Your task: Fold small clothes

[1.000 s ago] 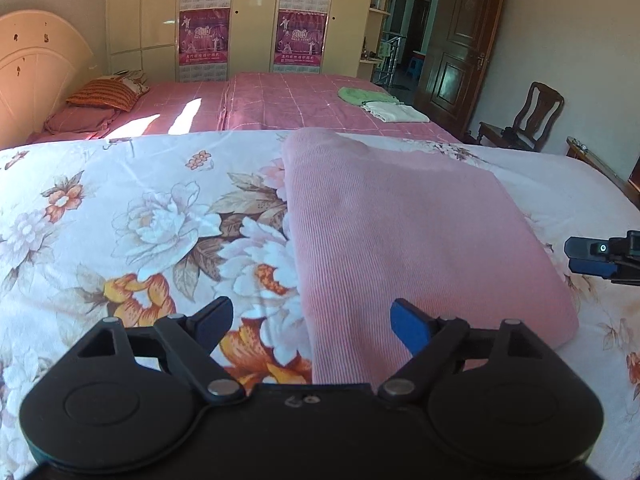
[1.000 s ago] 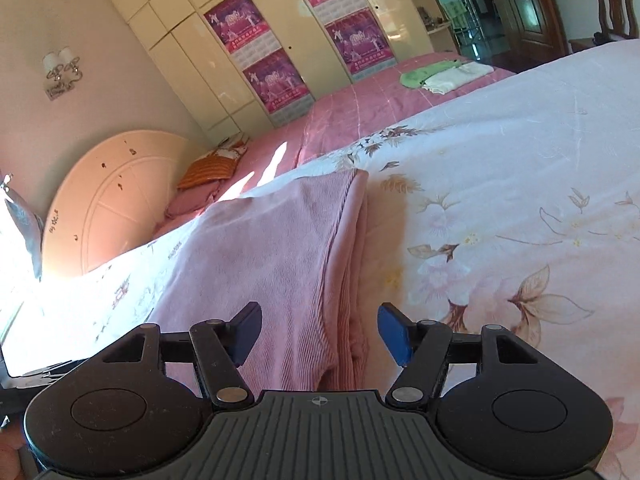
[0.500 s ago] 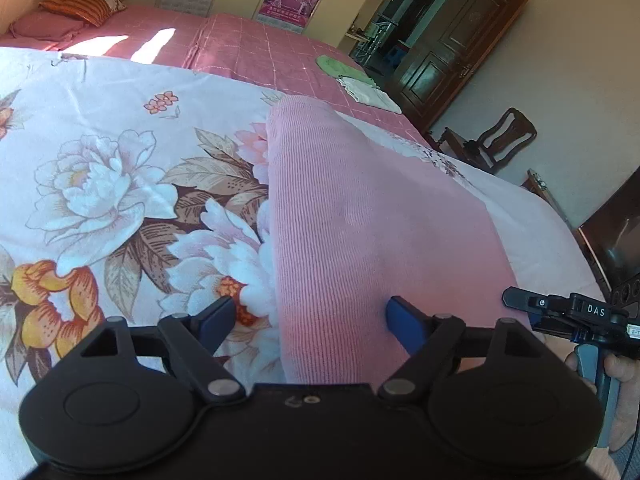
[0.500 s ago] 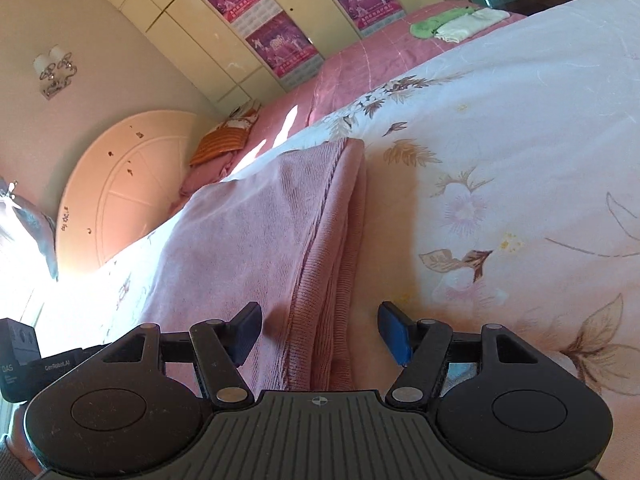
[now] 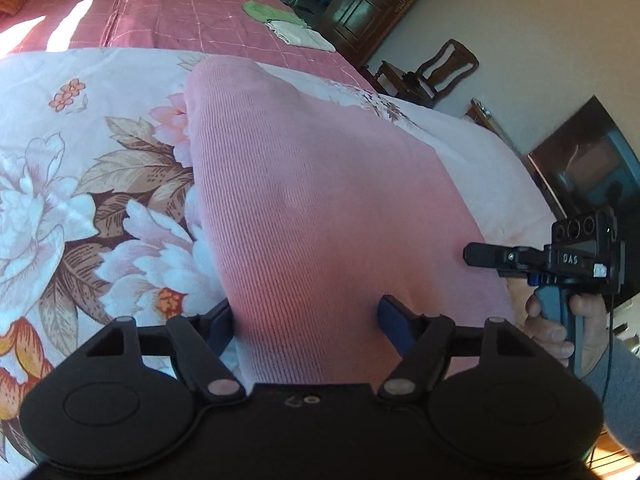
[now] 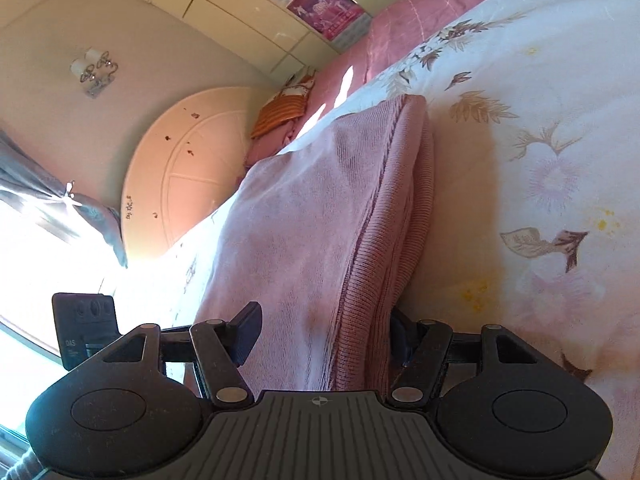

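Containers: I see none in either view.
Pink knit garment (image 5: 316,200): folded flat on the bed (image 5: 80,184), on its floral cover; its near edge runs in between the fingers of both tools.
Left hand-held gripper (image 5: 306,320): I hold it spread wide, one blue fingertip (image 5: 390,318) on each side of the garment's near left corner; the cloth fills the gap, not pinched.
Right hand-held gripper (image 6: 320,332): also wide open, straddling the garment's stacked right-hand edge (image 6: 372,248); the right finger is partly hidden under the folds.
Right hand (image 5: 560,328): wrapped round the grip of its tool, seen from the left wrist.
Surroundings: second bed with pink cover (image 5: 180,12) behind, carrying a green cloth (image 5: 264,12) and a white cloth (image 5: 300,36); wooden chair (image 5: 436,68) by the wall; round headboard (image 6: 184,168); striped orange pillow (image 6: 284,114).
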